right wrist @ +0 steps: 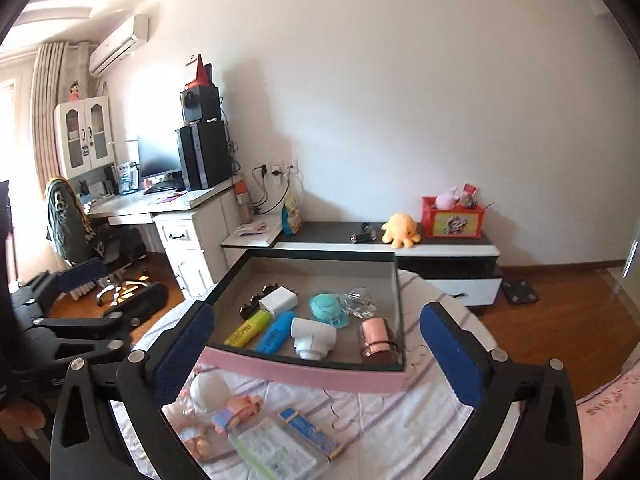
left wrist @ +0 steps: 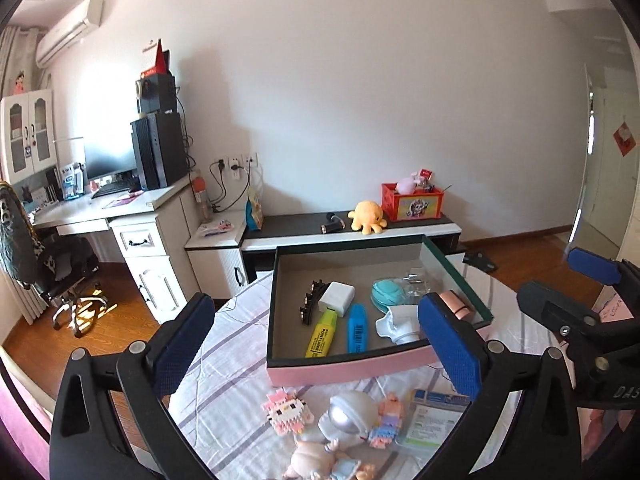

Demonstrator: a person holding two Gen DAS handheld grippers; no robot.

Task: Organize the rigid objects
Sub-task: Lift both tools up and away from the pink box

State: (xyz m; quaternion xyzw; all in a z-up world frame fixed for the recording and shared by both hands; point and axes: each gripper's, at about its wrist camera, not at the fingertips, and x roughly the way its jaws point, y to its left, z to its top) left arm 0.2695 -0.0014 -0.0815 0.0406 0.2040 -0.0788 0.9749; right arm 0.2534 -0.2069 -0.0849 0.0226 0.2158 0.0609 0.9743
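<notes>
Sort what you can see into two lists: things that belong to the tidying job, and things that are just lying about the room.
Job:
pink box
yellow highlighter
blue highlighter
white charger
hair clip
block figure
left tongs
right tongs

Lying about:
yellow plush octopus
red crate
office chair

hand-held gripper (left wrist: 316, 344) | black frame; blue textured pads; silver screws

Home bedroom: bed (left wrist: 240, 344), desk (left wrist: 92, 204).
</notes>
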